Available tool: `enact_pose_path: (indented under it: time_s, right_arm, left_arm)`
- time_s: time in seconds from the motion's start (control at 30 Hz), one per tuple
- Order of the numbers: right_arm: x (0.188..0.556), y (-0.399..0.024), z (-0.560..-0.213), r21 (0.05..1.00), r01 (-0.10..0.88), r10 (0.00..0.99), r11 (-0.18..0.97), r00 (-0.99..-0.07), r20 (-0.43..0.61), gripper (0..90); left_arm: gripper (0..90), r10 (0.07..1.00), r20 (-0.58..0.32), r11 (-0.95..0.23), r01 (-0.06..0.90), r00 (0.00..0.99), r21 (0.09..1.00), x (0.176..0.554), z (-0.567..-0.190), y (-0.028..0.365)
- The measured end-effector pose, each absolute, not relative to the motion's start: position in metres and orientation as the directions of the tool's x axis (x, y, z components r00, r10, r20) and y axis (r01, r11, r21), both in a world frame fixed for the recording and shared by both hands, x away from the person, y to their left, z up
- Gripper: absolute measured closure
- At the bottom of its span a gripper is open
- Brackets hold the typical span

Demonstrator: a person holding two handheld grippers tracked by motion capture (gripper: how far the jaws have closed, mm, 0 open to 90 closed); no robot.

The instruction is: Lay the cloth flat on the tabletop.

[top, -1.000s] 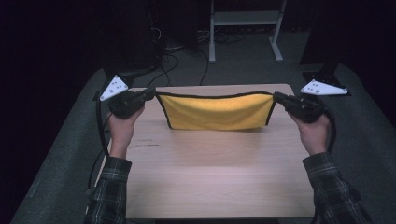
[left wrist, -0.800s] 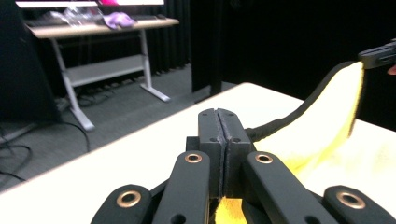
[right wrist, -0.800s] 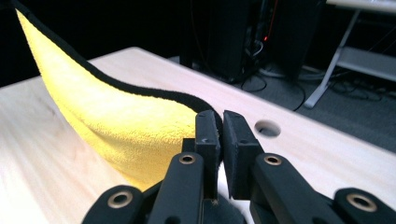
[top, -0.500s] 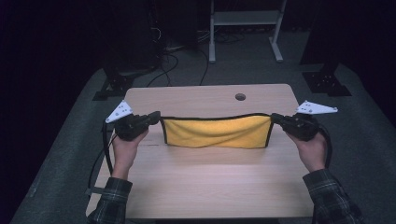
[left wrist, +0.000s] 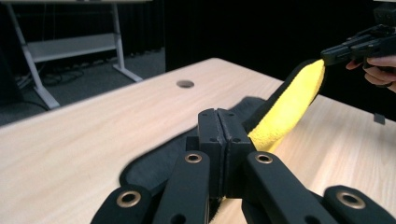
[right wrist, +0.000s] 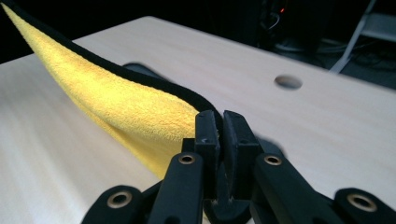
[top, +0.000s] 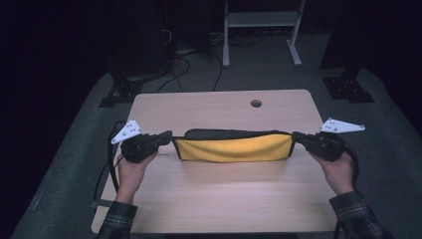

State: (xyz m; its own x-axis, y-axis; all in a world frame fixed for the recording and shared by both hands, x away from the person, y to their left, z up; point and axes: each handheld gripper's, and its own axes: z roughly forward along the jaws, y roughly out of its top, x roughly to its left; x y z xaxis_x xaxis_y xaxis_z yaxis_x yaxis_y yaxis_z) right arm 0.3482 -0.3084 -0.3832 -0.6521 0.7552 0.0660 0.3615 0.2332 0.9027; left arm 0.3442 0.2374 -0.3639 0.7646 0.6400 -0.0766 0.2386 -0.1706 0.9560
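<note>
Since a second ago both hands have sunk, so the yellow cloth (top: 234, 148) now sags low over the middle of the table (top: 219, 199), likely about to be laid flat. From nine and three o'clock, the left gripper (top: 168, 137) and right gripper (top: 297, 137) each pinch a corner. Its nap is plush and black-edged; the far tabletop is pale woodgrain.

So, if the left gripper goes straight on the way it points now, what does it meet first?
Probably the yellow cloth that the left gripper already pinches; farther along that line waits the right gripper, though depth is unclear.
</note>
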Motion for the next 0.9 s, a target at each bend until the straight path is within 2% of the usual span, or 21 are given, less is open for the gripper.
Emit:
enact_pose_path:
  time_s: [0.17,0.6,0.9]
  right_arm:
    - [0.335,-0.313,-0.404,0.874,0.414,0.737,0.255,-0.668,0.101,83.9]
    - [0.302,-0.313,-0.426,0.828,0.466,0.702,0.312,-0.7,0.129,83.6]
    - [0.282,-0.311,-0.439,0.781,0.498,0.682,0.377,-0.72,0.13,83.5]
  left_arm:
    - [89.3,0.626,-0.124,-0.181,0.299,0.77,0.937,0.332,-0.384,0.237]
    - [89.2,0.605,-0.183,-0.201,0.372,0.775,0.906,0.304,-0.408,0.244]
    - [89.2,0.575,-0.222,-0.257,0.431,0.788,0.865,0.282,-0.427,0.245]
